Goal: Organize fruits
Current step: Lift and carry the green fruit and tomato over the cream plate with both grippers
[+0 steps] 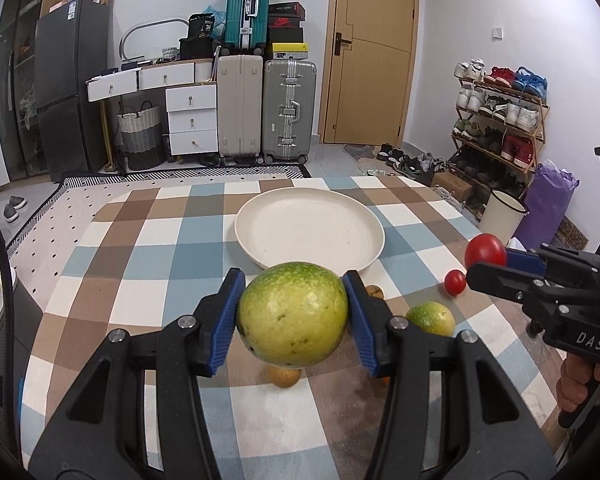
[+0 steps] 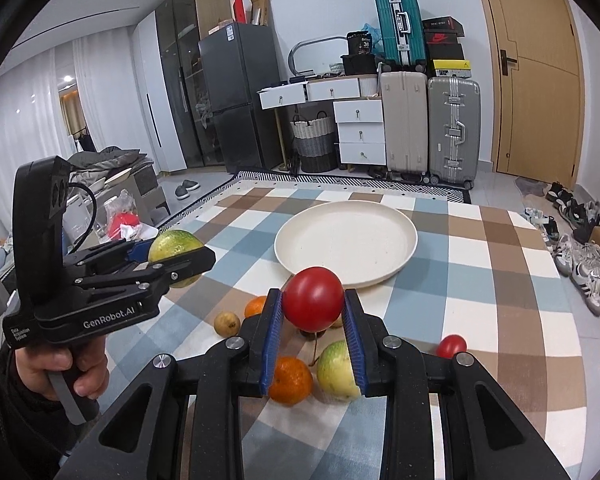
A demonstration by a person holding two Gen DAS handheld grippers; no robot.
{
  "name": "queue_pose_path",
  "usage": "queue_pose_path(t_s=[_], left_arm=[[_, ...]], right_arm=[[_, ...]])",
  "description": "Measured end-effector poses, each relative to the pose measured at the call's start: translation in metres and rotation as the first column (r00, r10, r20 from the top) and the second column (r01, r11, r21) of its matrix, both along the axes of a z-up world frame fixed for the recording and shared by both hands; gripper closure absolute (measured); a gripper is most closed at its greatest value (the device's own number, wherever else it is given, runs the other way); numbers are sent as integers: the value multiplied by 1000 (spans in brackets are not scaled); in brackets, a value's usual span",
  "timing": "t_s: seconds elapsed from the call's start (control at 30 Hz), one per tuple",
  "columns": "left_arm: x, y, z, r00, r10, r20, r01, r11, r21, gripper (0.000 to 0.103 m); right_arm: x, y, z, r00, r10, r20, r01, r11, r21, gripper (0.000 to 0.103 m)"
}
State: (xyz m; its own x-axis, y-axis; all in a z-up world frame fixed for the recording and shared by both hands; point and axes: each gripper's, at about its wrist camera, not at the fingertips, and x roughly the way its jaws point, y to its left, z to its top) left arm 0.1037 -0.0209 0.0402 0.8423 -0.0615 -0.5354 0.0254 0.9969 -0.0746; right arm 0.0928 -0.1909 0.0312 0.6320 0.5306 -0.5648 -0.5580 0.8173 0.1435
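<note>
My left gripper [image 1: 294, 312] is shut on a large green-yellow fruit [image 1: 292, 314] and holds it above the checked tablecloth, just short of the empty cream plate [image 1: 268, 208]. My right gripper [image 2: 312, 300] is shut on a red tomato [image 2: 313, 298], also lifted, near the plate [image 2: 404, 232]. On the cloth lie a second green fruit [image 2: 336, 370], two oranges [image 2: 290, 380], a small red tomato [image 2: 452, 346] and a small brown fruit [image 2: 227, 323]. The right gripper also shows at the right of the left wrist view [image 1: 486, 258], and the left gripper shows at the left of the right wrist view [image 2: 176, 258].
The table's far edge lies beyond the plate. Suitcases [image 1: 288, 108], white drawers [image 1: 192, 120] and a door stand behind. A shoe rack [image 1: 500, 120] and a white bin [image 1: 502, 216] stand off the right side.
</note>
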Motion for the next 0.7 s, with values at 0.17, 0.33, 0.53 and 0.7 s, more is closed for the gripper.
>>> queue_pose_path(t_s=[0.17,0.33,0.53,0.7], left_arm=[[10,1,0,1000,5,4,-5,1000,-4,55],[16,0,2,1000,2,8,-2,1000,-6,55],[38,-3,1,1000,-7,5,7,1000,-11,55],[52,-4,-4,1000,-12,-6,12,1000,-18,55]], right_arm=[[11,2,3,1000,-1,2,1,1000,3,73],[23,3,3,1000,-5,-8,5,1000,9,73],[37,3,-2,999,-12,-32,13,1000,16,73],[53,3,-8,998,-27,-62,28,999,16,73]])
